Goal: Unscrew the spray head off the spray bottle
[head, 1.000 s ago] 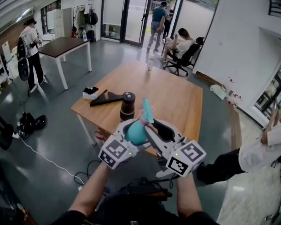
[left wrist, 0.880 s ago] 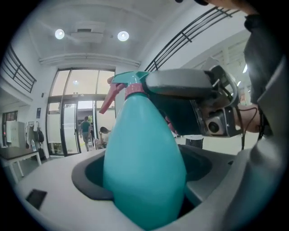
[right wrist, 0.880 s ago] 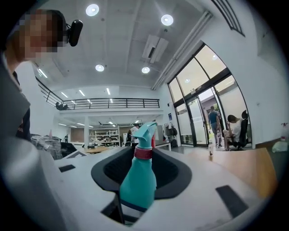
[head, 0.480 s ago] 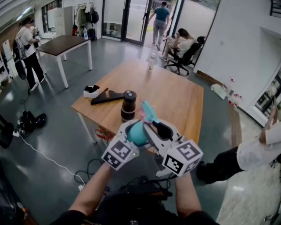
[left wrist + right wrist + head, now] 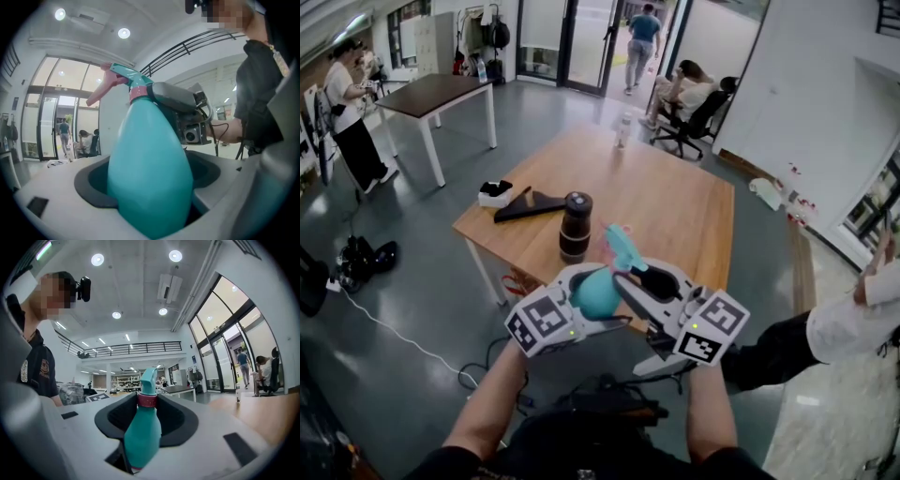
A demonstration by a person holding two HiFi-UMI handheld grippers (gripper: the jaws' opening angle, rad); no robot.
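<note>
A teal spray bottle (image 5: 596, 292) hangs in the air over the near edge of the wooden table (image 5: 675, 202). My left gripper (image 5: 592, 281) is shut round its fat body (image 5: 149, 178). The teal spray head (image 5: 619, 242), with a pink trigger (image 5: 104, 89) and a pink collar (image 5: 146, 400), points up and away from me. My right gripper (image 5: 641, 275) comes in from the right and is shut on the neck at that collar, whose sides touch the dark pads (image 5: 176, 416). In the left gripper view the right gripper (image 5: 180, 103) sits just behind the collar (image 5: 138, 93).
On the table stand a dark cylinder flask (image 5: 575, 225), a black wedge-shaped stand (image 5: 530, 204), a small white box (image 5: 494, 195) and a clear bottle (image 5: 622, 131) at the far edge. A seated person (image 5: 848, 323) is close on the right. Cables (image 5: 412, 347) lie on the floor.
Both grippers spread slightly: the left cube slid left and down, the right cube right. The bottle tilted and its spray head swung a little rightward. Both grips held.
</note>
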